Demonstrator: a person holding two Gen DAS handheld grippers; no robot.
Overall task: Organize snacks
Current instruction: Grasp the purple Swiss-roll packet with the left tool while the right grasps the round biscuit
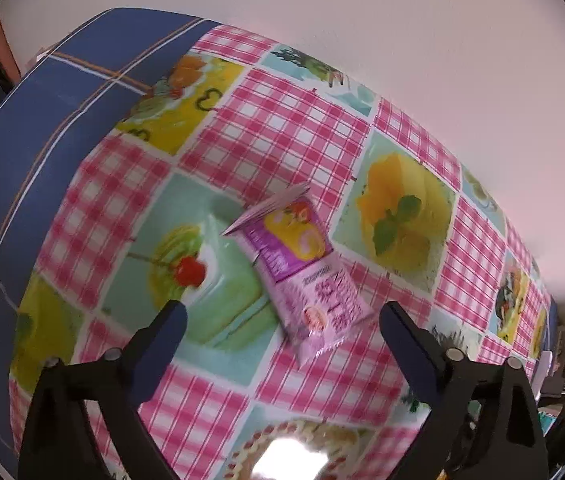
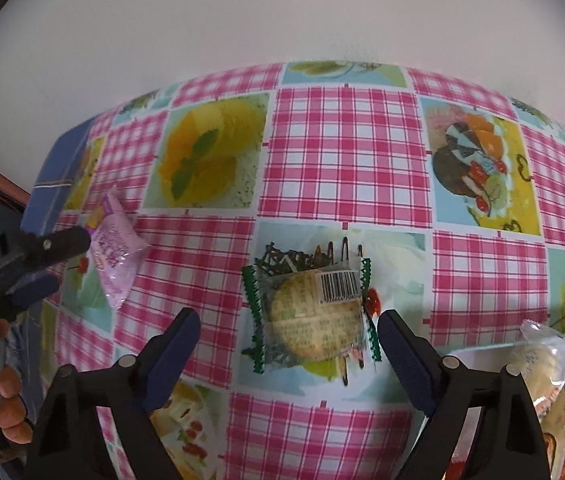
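- Pink crinkly film is what lies ahead of my left gripper [image 1: 280, 314]: a pink snack pouch [image 1: 302, 268] flat on the checked worktop [image 1: 314, 128], sitting between my two fingers and just beyond their tips, a little nearer the right one. My fingers here are spread wide and hold nothing.
- That pouch looks light, soft and puffed with air, so I judge it will slip and squash if pinched hard. I would close across its narrow middle, not on the flared sealed end farthest from my fingertips.
- In the right view the same pouch lies far off to the left of my right fingers, with my left fingers beside it.
- My right gripper [image 2: 288, 320] is also wide apart and empty, straddling a round cake in a clear wrapper [image 2: 314, 316] with green zigzag seals and a barcode label.
- The cake probably crumbles and the film is slick; I would take it gently across its width, the fingers landing on the body rather than the seals.
- Off to the right of my right fingers, more wrapped snacks [image 2: 542, 364] lie heaped in a white holder whose shape I cannot make out.
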